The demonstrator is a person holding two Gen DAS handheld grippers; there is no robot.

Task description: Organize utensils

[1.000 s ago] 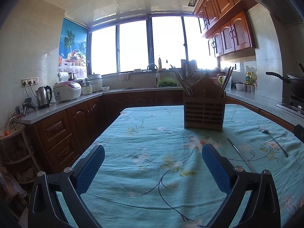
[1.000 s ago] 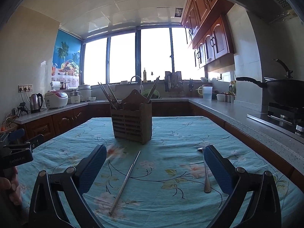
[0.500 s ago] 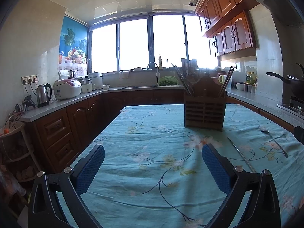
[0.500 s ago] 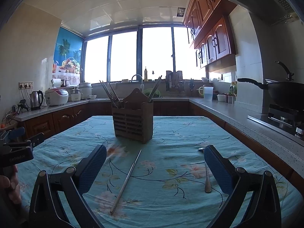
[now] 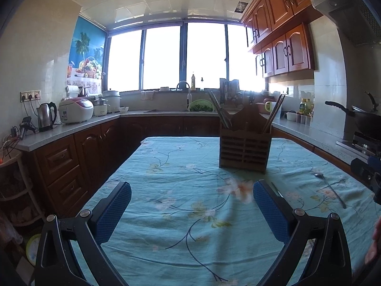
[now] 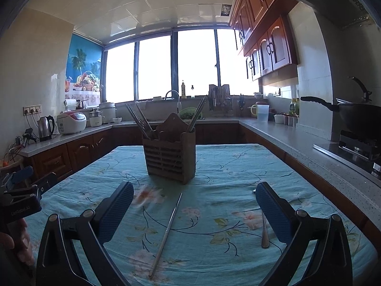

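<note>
- Here, right gripper [image 6: 194, 205] spread wide above a loose chopstick [image 6: 166, 232], spoon [image 6: 264, 228] just beside.
- Left gripper [image 5: 191, 201] wide too, empty.
- Wooden holder [image 6: 169, 158] upright beyond.

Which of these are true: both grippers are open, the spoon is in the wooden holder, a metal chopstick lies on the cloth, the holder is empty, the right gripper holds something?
1. Both the left gripper and the right gripper are open: true.
2. The spoon is in the wooden holder: false, it lies on the tablecloth.
3. A metal chopstick lies on the cloth: true.
4. The holder is empty: false, chopsticks stand in it.
5. The right gripper holds something: false, nothing.
</note>
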